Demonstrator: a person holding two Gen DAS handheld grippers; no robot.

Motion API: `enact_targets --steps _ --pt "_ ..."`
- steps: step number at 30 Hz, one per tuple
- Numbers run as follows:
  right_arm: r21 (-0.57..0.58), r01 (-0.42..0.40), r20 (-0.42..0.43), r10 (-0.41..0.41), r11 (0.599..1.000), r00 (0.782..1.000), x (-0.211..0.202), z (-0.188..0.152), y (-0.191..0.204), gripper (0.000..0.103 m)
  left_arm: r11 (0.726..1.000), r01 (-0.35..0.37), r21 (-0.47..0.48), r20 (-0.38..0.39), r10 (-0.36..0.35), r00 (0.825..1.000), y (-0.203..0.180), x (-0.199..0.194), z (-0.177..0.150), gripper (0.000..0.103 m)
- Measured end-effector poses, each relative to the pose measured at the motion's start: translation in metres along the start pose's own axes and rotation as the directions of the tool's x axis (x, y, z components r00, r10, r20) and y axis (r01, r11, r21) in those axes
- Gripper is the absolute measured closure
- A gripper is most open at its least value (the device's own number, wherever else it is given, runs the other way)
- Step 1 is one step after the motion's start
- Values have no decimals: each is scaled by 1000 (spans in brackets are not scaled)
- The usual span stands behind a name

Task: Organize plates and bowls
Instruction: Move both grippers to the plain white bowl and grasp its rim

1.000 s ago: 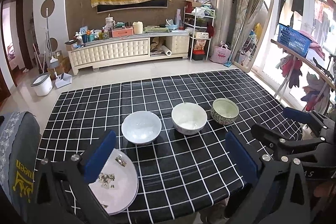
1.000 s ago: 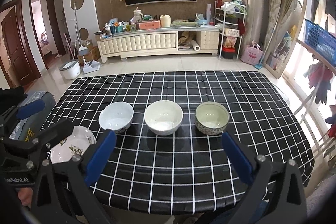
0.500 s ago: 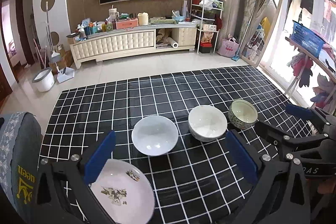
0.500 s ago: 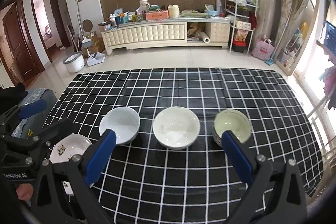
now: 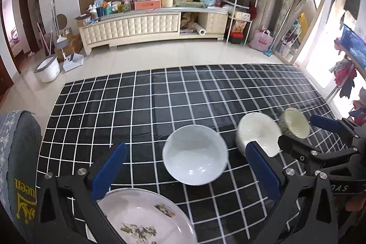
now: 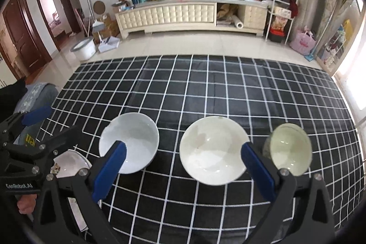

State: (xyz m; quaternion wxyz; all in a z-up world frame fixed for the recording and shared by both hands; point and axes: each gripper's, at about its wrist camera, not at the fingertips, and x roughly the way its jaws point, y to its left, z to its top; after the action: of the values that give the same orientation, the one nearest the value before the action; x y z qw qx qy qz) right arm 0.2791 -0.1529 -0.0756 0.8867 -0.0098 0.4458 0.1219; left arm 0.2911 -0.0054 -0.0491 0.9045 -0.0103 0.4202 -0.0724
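Both grippers have dropped and closed in on the crockery over the last second: bowls and plate now sit much larger and lower in both wrist views. Left gripper [image 5: 186,172] has its jaws wide apart, nothing between them, hovering over the near-left end of the checked tablecloth [image 5: 160,95]; the floral plate [image 5: 146,218] is at its 6 o'clock, partly under the left finger, and the white bowl [image 5: 195,158] sits just ahead at 12–1 o'clock. Right gripper [image 6: 183,172] is also spread open and empty, lined up over the cream bowl [image 6: 212,152], with the white bowl at its 10 o'clock and the green patterned bowl [image 6: 289,149] at 2 o'clock. The three bowls stand in a row, apart from each other, upright, not stacked; the plate is separate at the left end. My read: approach phase only, no contact yet. Likely first picks are plate or white bowl on the left, cream bowl on the right. Rim grasps on glazed ware could slip.
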Motion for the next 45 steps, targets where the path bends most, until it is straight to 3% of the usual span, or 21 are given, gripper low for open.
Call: enact_targets --steps 11,17,20,22,24,27,30,33,35,38,40,45 --pt "-88 -27 -61 21 996 998 50 12 13 3 999 -7 -43 -103 3 995 31 61 -7 0" --pt "-189 -85 -107 65 978 992 67 16 28 24 997 -5 -74 -156 -6 988 43 83 -10 1" --pt "-191 -122 -161 91 974 983 78 13 33 32 997 -19 -77 -171 6 985 47 90 -11 7" --pt "-195 -125 -183 89 973 979 82 11 35 36 997 -21 -79 -192 6 981 48 96 -14 24" --pt "-204 -115 -199 74 972 977 86 8 37 43 996 -2 -92 -223 -18 975 49 103 -18 33" --pt "-183 -137 -227 94 973 969 92 5 37 48 995 21 -93 -249 -44 968 48 108 -23 34" --pt "-197 -124 -243 74 973 967 98 2 42 59 996 44 -77 -266 -63 962 45 111 -27 52" --pt "-188 -119 -280 63 975 958 104 -3 43 66 992 71 -103 -303 -100 948 45 117 -29 83" --pt "-204 -109 -290 46 973 956 107 -6 45 75 990 76 -116 -320 -110 941 46 121 -33 85" --pt "-185 -109 -308 47 977 950 111 -10 45 85 989 84 -120 -307 -117 944 43 119 -35 87" --pt "-161 -100 -300 48 982 953 111 -11 42 87 988 96 -118 -308 -129 943 41 118 -35 92" --pt "-110 -76 -295 40 991 955 102 -15 40 88 987 89 -135 -310 -128 942 43 115 -37 92"
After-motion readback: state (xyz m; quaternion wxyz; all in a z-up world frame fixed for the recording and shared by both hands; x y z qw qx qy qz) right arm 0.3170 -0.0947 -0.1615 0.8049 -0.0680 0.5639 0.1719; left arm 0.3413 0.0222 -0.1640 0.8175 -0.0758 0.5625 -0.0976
